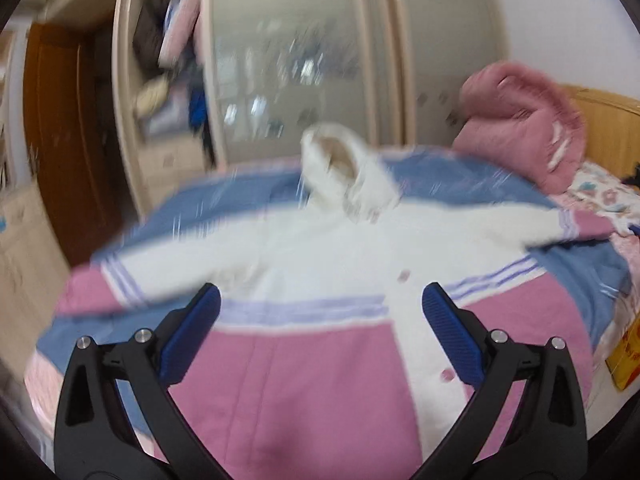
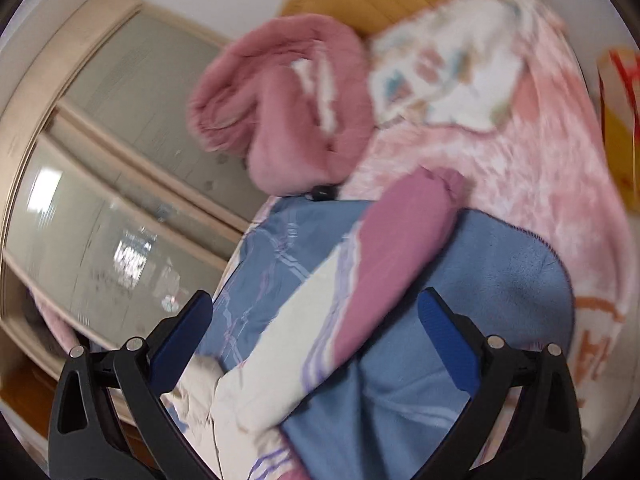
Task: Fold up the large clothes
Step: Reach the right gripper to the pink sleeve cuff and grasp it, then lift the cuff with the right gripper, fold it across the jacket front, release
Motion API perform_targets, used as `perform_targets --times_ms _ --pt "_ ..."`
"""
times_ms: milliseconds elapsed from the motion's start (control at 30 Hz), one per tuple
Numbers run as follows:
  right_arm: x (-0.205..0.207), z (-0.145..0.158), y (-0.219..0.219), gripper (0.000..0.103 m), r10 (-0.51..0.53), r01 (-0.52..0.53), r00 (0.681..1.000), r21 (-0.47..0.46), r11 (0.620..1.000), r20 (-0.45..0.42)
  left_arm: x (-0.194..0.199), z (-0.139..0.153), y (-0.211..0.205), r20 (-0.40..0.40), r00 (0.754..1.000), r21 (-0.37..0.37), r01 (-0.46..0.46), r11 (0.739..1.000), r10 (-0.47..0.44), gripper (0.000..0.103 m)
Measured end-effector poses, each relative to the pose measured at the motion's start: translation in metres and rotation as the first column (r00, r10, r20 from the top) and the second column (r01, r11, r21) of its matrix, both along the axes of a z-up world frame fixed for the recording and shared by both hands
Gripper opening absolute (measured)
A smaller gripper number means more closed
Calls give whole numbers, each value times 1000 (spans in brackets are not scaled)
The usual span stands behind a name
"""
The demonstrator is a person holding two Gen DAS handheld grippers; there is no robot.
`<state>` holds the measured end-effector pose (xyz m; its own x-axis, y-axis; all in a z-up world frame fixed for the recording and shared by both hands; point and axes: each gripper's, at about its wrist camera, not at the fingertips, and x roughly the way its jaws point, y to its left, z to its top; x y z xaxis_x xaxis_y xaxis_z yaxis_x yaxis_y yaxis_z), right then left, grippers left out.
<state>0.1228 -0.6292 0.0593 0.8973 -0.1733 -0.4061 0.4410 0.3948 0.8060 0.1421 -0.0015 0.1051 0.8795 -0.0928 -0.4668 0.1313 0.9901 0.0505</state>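
The left tool [image 1: 321, 307] is a black plastic two-finger clamp. Each finger is a broad, angled black arm with a long teardrop-shaped cut-out near its base. On the inner face of each fingertip [image 1: 448, 330] sits a ribbed blue pad, finely grooved across its width. Two round silver screw heads [image 1: 143, 335] top each arm, one by the pad's rear end and one farther out on the shoulder.

The right tool [image 2: 314, 306] is of the same build: black arms with the same cut-outs, blue ribbed pads on the fingertips [image 2: 446, 330], and paired silver screw heads [image 2: 496, 341] behind each pad.
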Motion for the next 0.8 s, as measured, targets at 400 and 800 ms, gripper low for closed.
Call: perform_targets --times_ms 400,800 --pt "35 -49 -51 62 -93 95 995 91 991 -26 28 -29 6 -61 998 -101 -8 995 1 101" --pt "75 -81 -79 33 -160 169 982 88 982 -96 52 -28 -8 -69 996 -109 45 993 -53 101"
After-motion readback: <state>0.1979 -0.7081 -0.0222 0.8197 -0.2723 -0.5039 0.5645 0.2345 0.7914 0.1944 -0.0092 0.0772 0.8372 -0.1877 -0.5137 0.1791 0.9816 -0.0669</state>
